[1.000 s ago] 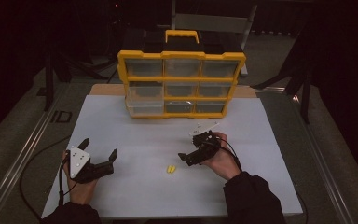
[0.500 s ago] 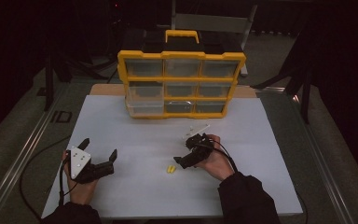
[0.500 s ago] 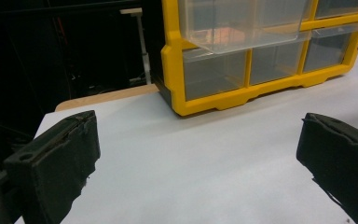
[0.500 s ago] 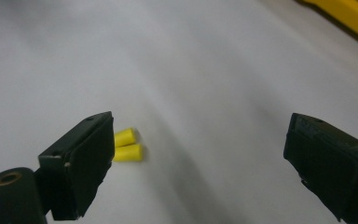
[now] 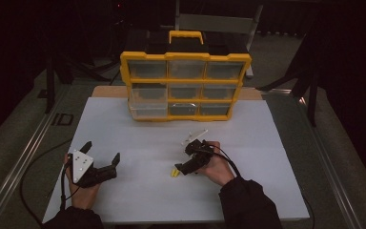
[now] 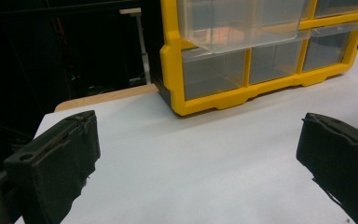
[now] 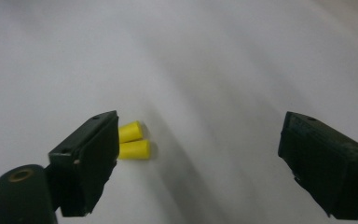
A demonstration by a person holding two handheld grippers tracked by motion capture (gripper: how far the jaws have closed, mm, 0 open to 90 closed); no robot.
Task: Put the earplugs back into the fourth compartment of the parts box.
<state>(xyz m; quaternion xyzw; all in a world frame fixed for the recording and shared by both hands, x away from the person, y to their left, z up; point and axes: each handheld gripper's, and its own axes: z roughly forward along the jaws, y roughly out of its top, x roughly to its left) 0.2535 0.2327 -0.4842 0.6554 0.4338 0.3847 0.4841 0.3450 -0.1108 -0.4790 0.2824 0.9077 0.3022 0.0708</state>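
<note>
Jaws spread beside two yellow earplugs (image 7: 133,141).

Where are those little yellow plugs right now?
The yellow plugs lie side by side on the white table, just left of the open right gripper in the high view. In the right gripper view they sit beside its left jaw.

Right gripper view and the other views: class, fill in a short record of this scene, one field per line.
Work surface: white table
Small parts: two yellow plugs lying side by side, touching
Right gripper: open, jaws wide, plugs beside one jaw, not between them
Left gripper: open, holds nothing
Storage: yellow drawer organizer upright at the table's far side
Other item: thin white piece near the right gripper
</note>
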